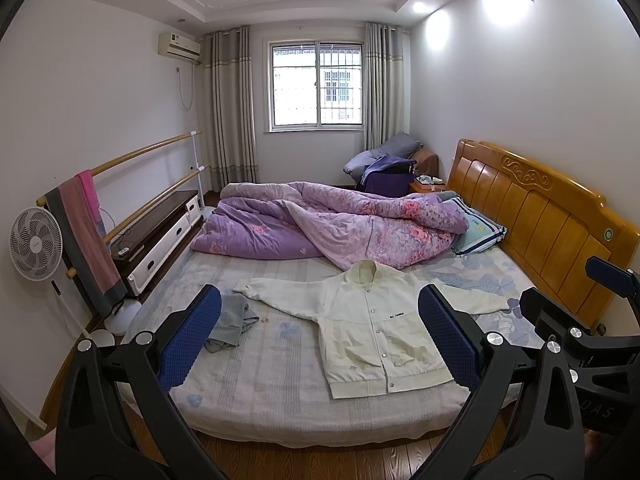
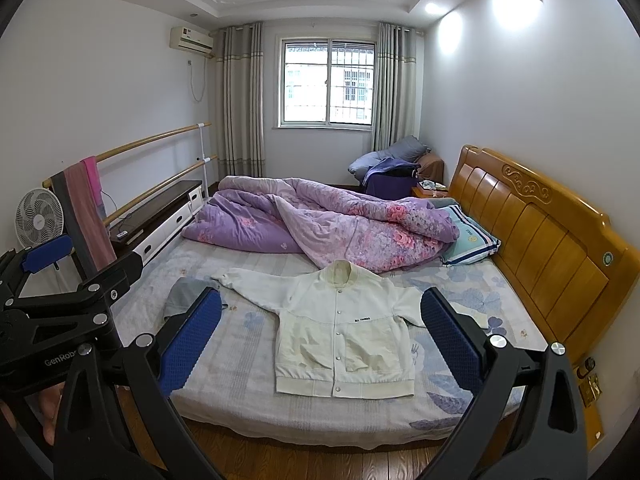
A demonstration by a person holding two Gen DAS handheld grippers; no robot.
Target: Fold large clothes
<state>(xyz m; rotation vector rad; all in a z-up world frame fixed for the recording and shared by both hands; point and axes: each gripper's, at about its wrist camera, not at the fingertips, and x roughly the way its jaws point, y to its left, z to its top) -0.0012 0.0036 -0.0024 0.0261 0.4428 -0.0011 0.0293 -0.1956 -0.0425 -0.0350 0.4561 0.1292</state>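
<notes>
"ALL THINGS" on the jacket (image 2: 344, 332) chest, "GenRob…" on the left claw (image 2: 60, 272) body

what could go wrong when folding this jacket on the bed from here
1. The white jacket lies with its hem close to the mattress edge; a pull toward the person could drag it off onto the floor.
2. A grey garment lies beside the jacket's sleeve, so a wide grasp there may catch both.
3. The purple quilt sits just behind the collar, leaving little room there.
</notes>
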